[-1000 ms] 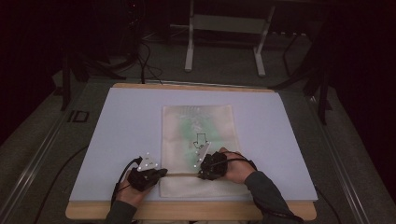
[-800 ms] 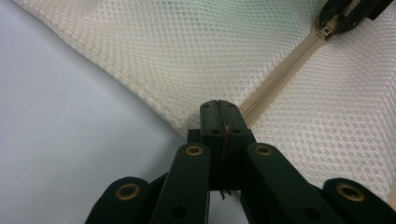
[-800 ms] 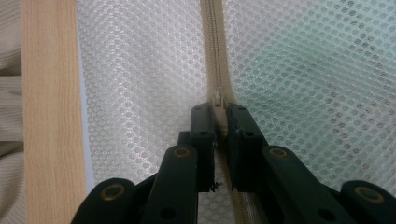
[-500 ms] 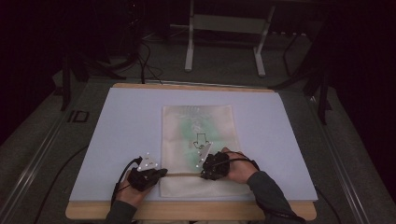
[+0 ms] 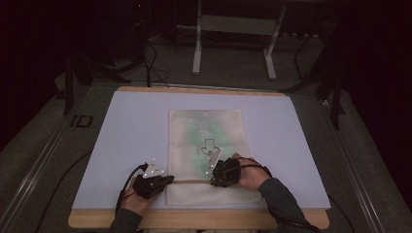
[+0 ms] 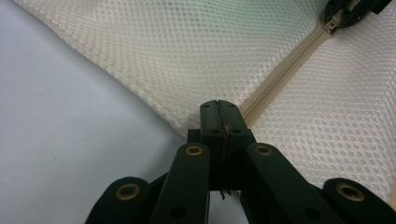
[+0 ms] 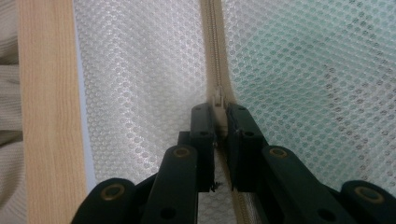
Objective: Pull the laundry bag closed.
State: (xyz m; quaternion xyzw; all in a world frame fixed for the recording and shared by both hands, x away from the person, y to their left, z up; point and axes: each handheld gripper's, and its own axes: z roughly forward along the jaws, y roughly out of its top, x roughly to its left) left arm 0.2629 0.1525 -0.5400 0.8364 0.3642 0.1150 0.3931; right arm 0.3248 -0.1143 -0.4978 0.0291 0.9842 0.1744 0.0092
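Observation:
A cream mesh bag with a green-tinted item inside lies flat on the white mat. A beige zipper runs across its near part. My left gripper sits at the bag's left edge, its jaws shut on the zipper's end where the mesh meets the mat. My right gripper is at the other end of the closed stretch, shut on the zipper pull. In the left gripper view the right gripper shows at the top right, on the zipper tape.
The white mat covers a wooden table whose bare front edge lies just behind the right gripper. A cream sleeve is at that edge. A metal stand and cables are on the dark floor beyond.

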